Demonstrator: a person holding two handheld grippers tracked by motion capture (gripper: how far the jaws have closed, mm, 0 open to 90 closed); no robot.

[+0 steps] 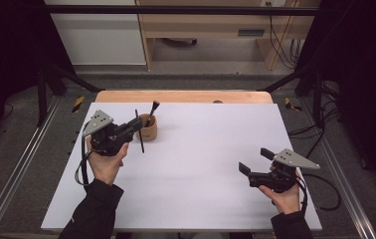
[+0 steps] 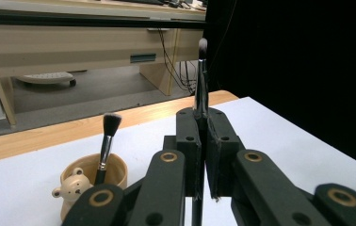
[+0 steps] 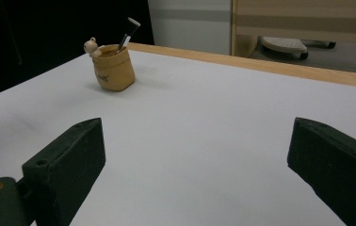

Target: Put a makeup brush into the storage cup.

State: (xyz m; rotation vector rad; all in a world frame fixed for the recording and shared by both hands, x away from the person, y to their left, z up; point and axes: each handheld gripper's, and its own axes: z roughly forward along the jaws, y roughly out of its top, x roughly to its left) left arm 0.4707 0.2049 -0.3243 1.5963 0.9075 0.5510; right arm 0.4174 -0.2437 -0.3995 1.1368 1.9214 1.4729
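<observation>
My left gripper point(image 1: 135, 129) is shut on a thin black makeup brush point(image 1: 140, 142), which stands upright in the jaws. In the left gripper view the brush's handle point(image 2: 200, 80) rises from between the closed pads to its bristle tip. Just right of it stands a tan cup point(image 1: 149, 131) with a small bear figure point(image 2: 70, 189) on its rim. A second brush point(image 1: 153, 107) leans inside the cup. My right gripper point(image 1: 254, 160) hangs open over the white sheet at the near right, with nothing between its jaws. From there the cup point(image 3: 114, 68) lies far off to the left.
A white sheet point(image 1: 201, 149) covers the table, with a wooden strip point(image 1: 183, 96) bare along the far edge. Black frame posts point(image 1: 42, 89) stand at both sides. Cables point(image 1: 325, 191) trail past the right edge. A wooden desk point(image 1: 206, 30) stands beyond the table.
</observation>
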